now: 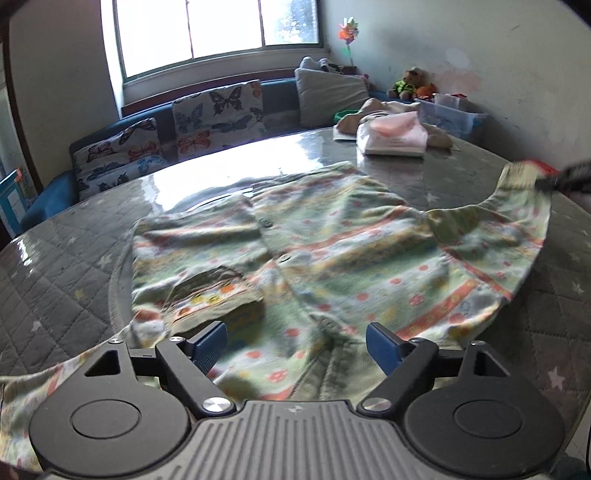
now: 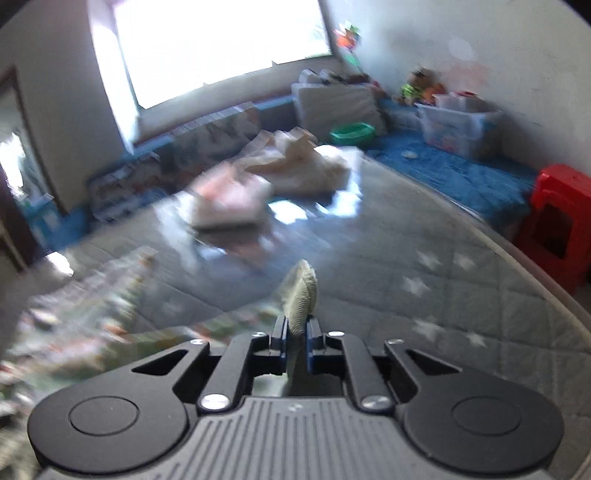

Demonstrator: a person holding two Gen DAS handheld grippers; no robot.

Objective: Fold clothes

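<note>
The right gripper [image 2: 296, 341] has its two blue-padded fingers [image 2: 279, 338] pinched close together on a ribbed cuff [image 2: 303, 291] of the patterned garment [image 2: 122, 332], and the cuff stands up out of the jaws toward 12 o'clock. In the left wrist view that same gripper shows as a dark blurred shape at 2 o'clock [image 1: 565, 177], with the sleeve [image 1: 517, 221] lifted off the table and stretched up to it.

The left gripper [image 1: 297, 347] holds nothing: its blue fingers [image 1: 212, 341] stand wide apart, low above the near part of the garment [image 1: 314, 258], with cloth showing in the gap between them. I cannot tell whether the fingertips touch the fabric.

The garment is a pale green buttoned top with orange bands and dots. It lies spread across the middle of a round table [image 1: 66, 258] under a grey quilted cover with stars. At 9 o'clock from the left gripper, a sleeve end is folded over onto the body. The hem runs under the gripper body toward 7 o'clock.

Farther out, at 1 o'clock on the table, sits a stack of folded pink and white clothes [image 1: 393, 138], with a loose beige heap [image 1: 373, 110] just behind it. Beyond the table are butterfly-print cushions [image 1: 218, 114], a window [image 1: 218, 29], a clear storage box [image 1: 452, 114] and, in the right wrist view, a red stool [image 2: 561, 225]
</note>
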